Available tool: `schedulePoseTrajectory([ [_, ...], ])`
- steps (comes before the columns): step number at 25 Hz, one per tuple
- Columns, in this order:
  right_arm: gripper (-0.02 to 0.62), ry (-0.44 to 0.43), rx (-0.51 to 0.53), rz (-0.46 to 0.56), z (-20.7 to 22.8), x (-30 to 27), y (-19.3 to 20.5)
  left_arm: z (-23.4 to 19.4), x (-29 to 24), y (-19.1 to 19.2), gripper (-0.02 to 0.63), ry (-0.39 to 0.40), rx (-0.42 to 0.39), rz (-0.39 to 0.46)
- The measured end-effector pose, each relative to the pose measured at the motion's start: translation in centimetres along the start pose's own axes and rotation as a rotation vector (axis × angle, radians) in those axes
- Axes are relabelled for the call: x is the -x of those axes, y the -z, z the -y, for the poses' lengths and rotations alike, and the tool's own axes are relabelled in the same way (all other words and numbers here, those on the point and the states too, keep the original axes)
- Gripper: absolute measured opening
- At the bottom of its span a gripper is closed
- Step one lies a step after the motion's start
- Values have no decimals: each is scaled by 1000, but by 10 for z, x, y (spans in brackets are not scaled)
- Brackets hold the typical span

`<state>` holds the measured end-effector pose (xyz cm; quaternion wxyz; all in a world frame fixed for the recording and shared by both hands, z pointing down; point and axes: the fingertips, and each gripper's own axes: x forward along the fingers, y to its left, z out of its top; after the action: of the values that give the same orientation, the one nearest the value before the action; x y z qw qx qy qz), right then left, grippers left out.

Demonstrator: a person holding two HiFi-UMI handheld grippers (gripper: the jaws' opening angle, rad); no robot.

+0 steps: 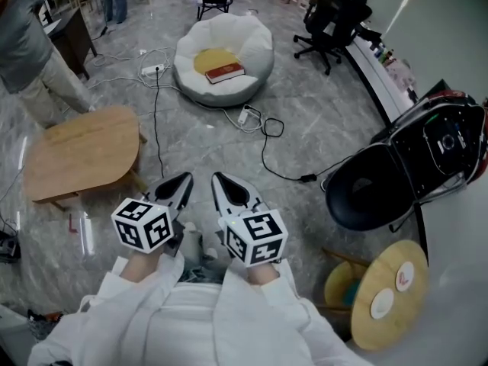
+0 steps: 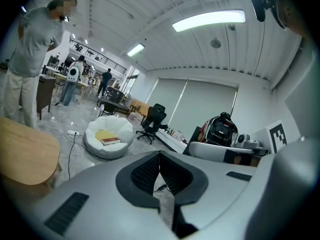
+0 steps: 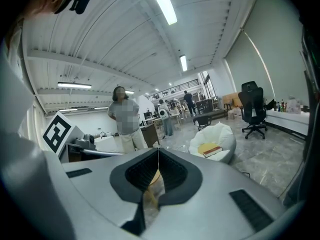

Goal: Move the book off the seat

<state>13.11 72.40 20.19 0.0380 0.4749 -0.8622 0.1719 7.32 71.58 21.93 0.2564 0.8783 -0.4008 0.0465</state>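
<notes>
The grey marble floor (image 1: 320,120) takes up most of the room, and far across it sits the white beanbag seat (image 1: 255,48). It is slumped into a bowl, so whatever is dropped in settles toward its middle. To the left and nearer is a low wooden table (image 1: 84,155) with a bare top. To the right is a black chair (image 1: 366,193), part of it cut off at the edge.

The person holds the left tongs (image 1: 187,178) and the right tongs (image 1: 216,178) side by side close to the body. Both point out toward the seat, well apart from it, I'd guess because the walk over hasn't begun. Each pair is closed tip to tip with nothing between them.

The red book (image 1: 225,72) lies flat on a yellow cushion (image 1: 207,58) in the hollow of the seat, cover up. Its title is too small to read. Black cables (image 1: 267,147) trail over the floor between the person and the seat, and could catch a foot.
</notes>
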Motion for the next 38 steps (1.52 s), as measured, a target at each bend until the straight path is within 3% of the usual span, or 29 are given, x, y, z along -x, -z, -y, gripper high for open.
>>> schedulePoseTrajectory([
  [9,12,18,-15,5,45,-63,-20,-43,-57,-35,6,2,-6,6],
  [25,12,70,-10,45,134,-270,-109,-192,-193,-168,6,67,-31,-11],
  [38,12,89,-61,3,204,-366,-124,-263,-287,-197,6,49,9,-62],
])
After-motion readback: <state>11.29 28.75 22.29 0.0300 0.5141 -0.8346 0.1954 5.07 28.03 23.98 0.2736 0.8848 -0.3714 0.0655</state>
